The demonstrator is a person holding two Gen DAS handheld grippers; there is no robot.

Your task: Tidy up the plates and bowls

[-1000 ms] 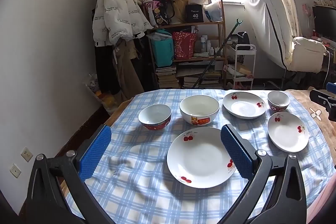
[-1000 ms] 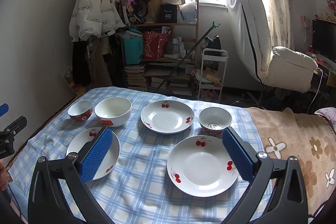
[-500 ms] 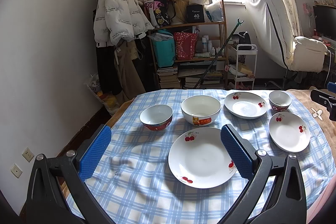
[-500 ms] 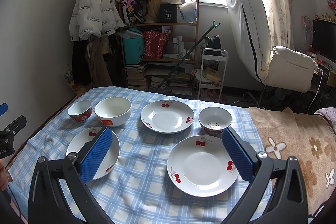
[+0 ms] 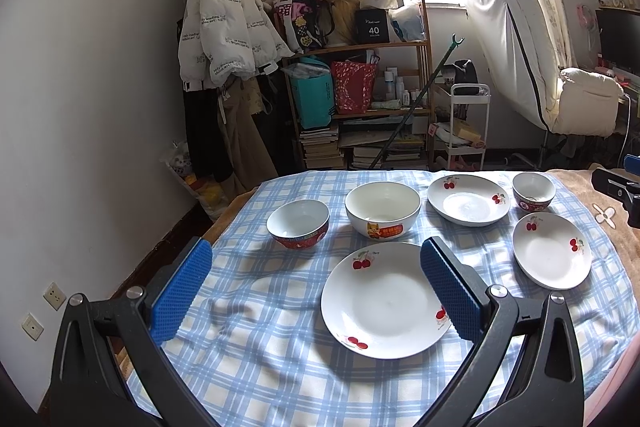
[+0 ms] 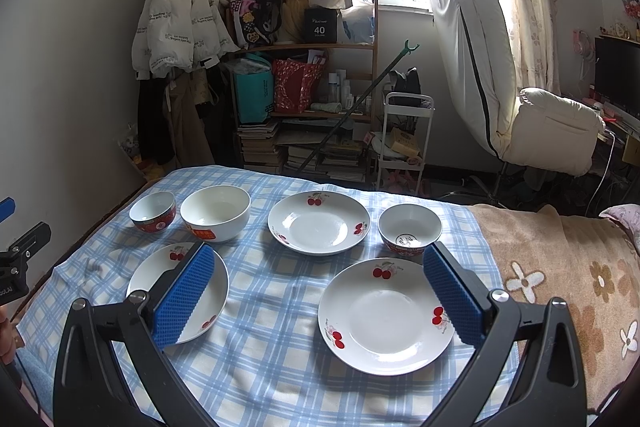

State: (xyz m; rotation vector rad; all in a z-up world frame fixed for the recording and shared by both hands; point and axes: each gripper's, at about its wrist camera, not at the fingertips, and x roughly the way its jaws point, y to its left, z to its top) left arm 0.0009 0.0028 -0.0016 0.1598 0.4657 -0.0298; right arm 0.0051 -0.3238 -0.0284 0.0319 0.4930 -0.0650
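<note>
Nothing is stacked yet: the left gripper [image 5: 316,287] and the right gripper [image 6: 318,293] both hang wide open and empty above the checked cloth [image 6: 276,307], so the job looks like it is just starting. Three cherry plates and three bowls sit apart around the big white bowl [image 5: 382,207], and the next move is probably to come down and pinch one plate's rim. Only the right view shows the mark inside the small bowl [image 6: 410,229], far to the right of the big white bowl.

L gripper [image 5: 316,291] & R gripper [image 6: 318,297] both level, fingers spread wide, nothing held
</note>
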